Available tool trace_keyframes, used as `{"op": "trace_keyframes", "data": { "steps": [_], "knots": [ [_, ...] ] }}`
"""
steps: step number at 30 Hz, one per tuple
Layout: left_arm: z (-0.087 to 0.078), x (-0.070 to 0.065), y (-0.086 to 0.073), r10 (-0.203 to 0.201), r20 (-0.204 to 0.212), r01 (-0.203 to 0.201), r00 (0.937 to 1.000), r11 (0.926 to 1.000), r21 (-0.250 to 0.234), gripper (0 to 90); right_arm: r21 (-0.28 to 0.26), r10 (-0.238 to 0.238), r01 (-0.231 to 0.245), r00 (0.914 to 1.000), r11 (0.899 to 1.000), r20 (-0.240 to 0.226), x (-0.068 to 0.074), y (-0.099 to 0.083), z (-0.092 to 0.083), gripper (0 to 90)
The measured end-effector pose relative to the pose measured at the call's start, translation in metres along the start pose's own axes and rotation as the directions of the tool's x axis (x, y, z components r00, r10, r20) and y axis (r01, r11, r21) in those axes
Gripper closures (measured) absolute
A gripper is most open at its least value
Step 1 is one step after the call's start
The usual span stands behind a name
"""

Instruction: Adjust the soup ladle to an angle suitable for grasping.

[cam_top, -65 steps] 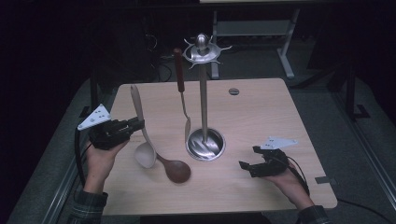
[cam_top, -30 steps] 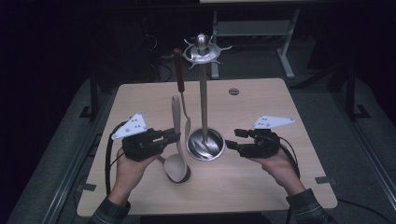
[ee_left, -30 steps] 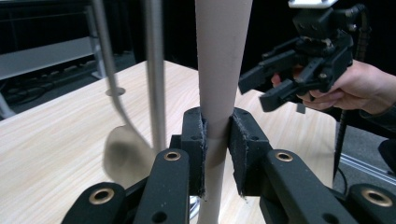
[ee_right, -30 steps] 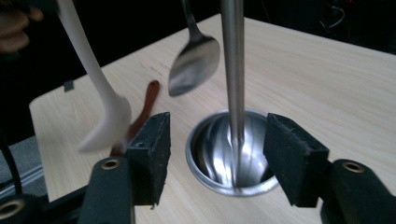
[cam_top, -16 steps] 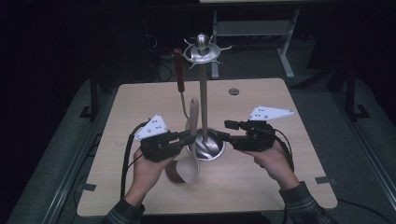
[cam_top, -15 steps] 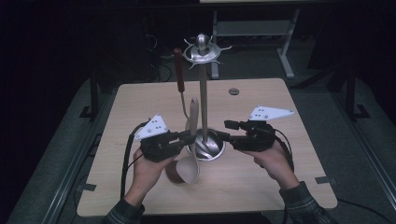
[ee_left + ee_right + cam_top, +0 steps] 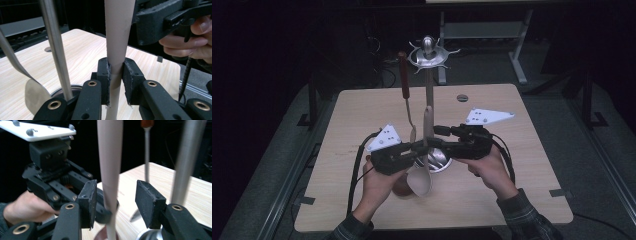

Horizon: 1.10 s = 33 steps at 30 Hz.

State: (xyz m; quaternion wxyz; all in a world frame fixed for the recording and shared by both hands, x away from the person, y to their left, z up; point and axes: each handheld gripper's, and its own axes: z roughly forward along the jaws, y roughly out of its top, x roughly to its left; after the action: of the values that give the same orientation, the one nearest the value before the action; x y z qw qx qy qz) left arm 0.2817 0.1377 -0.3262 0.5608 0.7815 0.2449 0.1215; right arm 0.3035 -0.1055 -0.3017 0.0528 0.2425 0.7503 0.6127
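Observation:
A beige spoon (image 7: 422,180) stands upright, bowl down, in front of the metal utensil stand (image 7: 429,95). My left gripper (image 7: 421,148) is shut on its handle (image 7: 116,37), with both pads pressing it. My right gripper (image 7: 435,140) reaches in from the right, higher on the same handle (image 7: 110,157). Its jaws have just been closing, and the handle stands between the pads (image 7: 87,197) without touching them. A utensil with a brown wooden handle (image 7: 403,75) hangs from the stand's top, its metal blade (image 7: 35,92) low beside the pole (image 7: 56,50).
The stand's round base (image 7: 441,161) sits mid-table on the light wood table (image 7: 362,110). A dark brown spoon (image 7: 399,189) lies on the table, partly hidden behind the beige bowl. A small round cap (image 7: 462,98) is set in the far tabletop. Dark floor surrounds the table.
Both hands came in toward the stand. The left gripper carried the beige spoon rightward to it; the right gripper rose, moved left around the handle, and its jaws narrowed.

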Motion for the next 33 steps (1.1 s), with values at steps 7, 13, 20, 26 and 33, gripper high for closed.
{"op": "trace_keyframes", "data": {
  "steps": [7, 13, 20, 26, 33],
  "knots": [
    [0.004, -0.002, -0.003, 0.001, 0.015, -0.001, 0.9999, 1.0000, 0.006, 76.6, 0.000, -0.012, 0.012, 0.9998, 1.000, -0.018, 0.002, 0.001, 0.009, 59.1],
    [0.004, -0.002, -0.003, -0.003, 0.020, 0.003, 0.9998, 1.0000, -0.001, 76.6, 0.012, -0.011, 0.012, 0.9998, 1.000, -0.016, 0.000, -0.002, 0.011, 66.1],
    [0.004, -0.001, -0.004, -0.017, 0.035, 0.017, 0.9992, 0.9999, -0.003, 76.5, 0.023, -0.023, 0.024, 0.9995, 0.999, -0.020, 0.001, -0.003, 0.012, 72.4],
    [0.003, 0.001, -0.005, -0.019, 0.052, 0.020, 0.9985, 0.9998, -0.004, 73.9, 0.024, -0.053, 0.054, 0.9985, 0.998, -0.011, 0.004, -0.003, 0.012, 72.9],
    [-0.014, 0.011, -0.009, -0.011, 0.043, 0.008, 0.9990, 0.9978, 0.065, 58.1, 0.043, -0.075, 0.075, 0.9972, 0.996, 0.003, 0.004, -0.004, 0.015, 72.9]
  ]
}}
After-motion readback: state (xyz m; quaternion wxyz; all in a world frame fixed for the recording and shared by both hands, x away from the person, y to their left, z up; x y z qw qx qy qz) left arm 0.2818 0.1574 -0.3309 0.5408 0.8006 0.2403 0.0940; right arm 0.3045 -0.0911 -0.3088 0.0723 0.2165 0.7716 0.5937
